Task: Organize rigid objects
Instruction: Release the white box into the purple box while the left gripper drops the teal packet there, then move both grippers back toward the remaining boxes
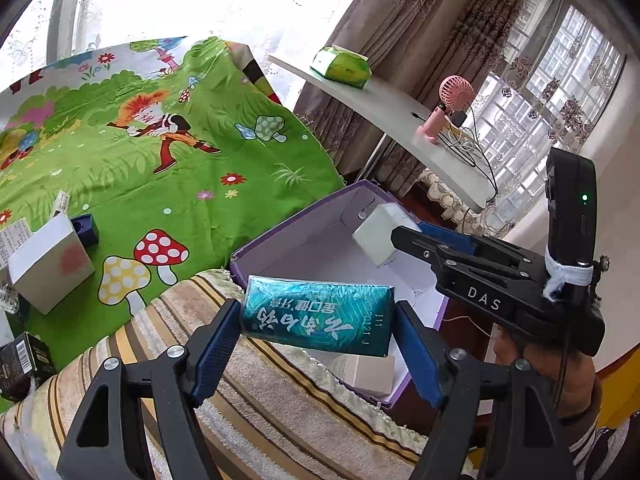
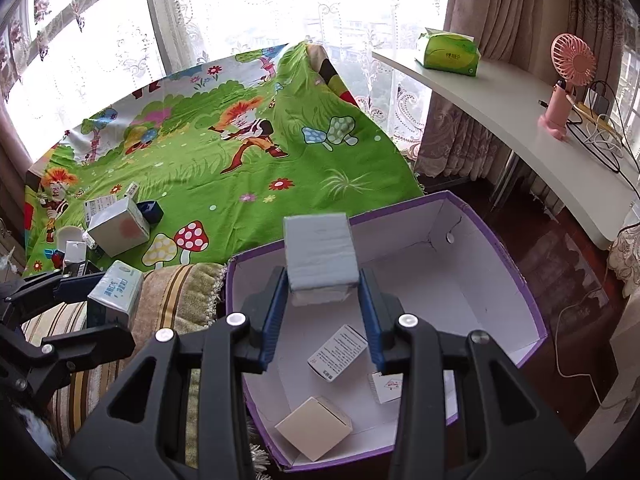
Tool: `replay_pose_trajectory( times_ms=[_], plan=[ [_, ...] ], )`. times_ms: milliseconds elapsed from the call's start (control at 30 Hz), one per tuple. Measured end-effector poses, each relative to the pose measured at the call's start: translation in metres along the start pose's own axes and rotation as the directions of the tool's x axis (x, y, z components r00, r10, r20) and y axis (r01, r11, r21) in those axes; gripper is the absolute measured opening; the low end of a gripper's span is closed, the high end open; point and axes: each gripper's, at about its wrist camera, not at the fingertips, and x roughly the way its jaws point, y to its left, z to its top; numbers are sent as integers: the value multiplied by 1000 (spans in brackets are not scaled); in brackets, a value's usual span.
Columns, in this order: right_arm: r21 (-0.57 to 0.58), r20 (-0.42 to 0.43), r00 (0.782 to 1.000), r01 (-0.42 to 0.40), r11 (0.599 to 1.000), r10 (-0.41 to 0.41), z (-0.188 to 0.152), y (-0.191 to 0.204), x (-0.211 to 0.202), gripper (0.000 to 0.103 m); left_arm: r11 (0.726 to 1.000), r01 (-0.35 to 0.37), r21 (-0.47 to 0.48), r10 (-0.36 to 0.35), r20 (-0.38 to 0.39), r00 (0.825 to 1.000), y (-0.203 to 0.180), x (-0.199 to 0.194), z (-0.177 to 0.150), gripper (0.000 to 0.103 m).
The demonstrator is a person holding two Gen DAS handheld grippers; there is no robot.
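Note:
My left gripper (image 1: 318,326) is shut on a teal toothpaste box (image 1: 318,320), held above the striped cushion beside the purple box (image 1: 280,236). It also shows in the right wrist view (image 2: 114,292). My right gripper (image 2: 322,288) is shut on a pale grey-white box (image 2: 320,252), held over the open purple box (image 2: 520,280); it also shows in the left wrist view (image 1: 378,232). Inside the purple box lie a white labelled carton (image 2: 338,352), a tan carton (image 2: 314,426) and a small white carton (image 2: 386,386).
Several small boxes sit on the green cartoon cloth at the left, among them a silver box (image 2: 118,226) and a dark blue box (image 2: 152,210). A white shelf (image 2: 520,112) carries a green tissue pack (image 2: 448,54), a pink fan (image 2: 564,80) and cables.

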Motion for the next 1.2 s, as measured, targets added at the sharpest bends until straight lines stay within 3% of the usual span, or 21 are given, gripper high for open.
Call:
replay_pose_trajectory(
  times_ms=[33, 100, 167, 300, 500, 633, 833, 933, 1100, 1200],
  plan=[
    [7, -1, 1000, 0, 1000, 0, 0, -2, 0, 43, 1000, -8, 10, 8, -6, 1000, -2, 2, 0, 78],
    [25, 5, 1000, 1, 1000, -1, -1, -6, -1, 59, 999, -33, 25, 33, -6, 999, -5, 2, 0, 82],
    [38, 16, 1000, 6, 999, -7, 0, -9, -4, 67, 998, -56, 26, 56, -2, 998, -4, 1, 0, 82],
    [46, 47, 999, 21, 999, -23, 3, -11, -11, 76, 995, -96, 17, 95, 37, 995, -1, -10, 0, 82],
    [7, 127, 987, 94, 996, -94, 10, -1, -26, 98, 976, -215, 31, 208, 153, 966, 0, -31, 0, 83],
    [-8, 165, 977, 141, 990, -138, 13, 9, -32, 102, 958, -273, 88, 251, 202, 947, -1, -39, -3, 83],
    [-42, 231, 967, 123, 992, -110, 12, 24, -37, 103, 958, -276, 79, 251, 232, 940, 9, -49, -7, 83],
    [-71, 221, 971, 104, 992, -86, 12, 32, -35, 103, 969, -244, 49, 229, 214, 950, 18, -57, -7, 83],
    [-96, 204, 979, -6, 995, 26, 9, 42, -36, 103, 972, -231, -40, 234, 236, 943, 44, -74, -11, 83],
    [-117, 189, 981, -23, 993, 45, 7, 50, -32, 103, 967, -233, -107, 253, 245, 936, 66, -87, -15, 83]
  ],
)
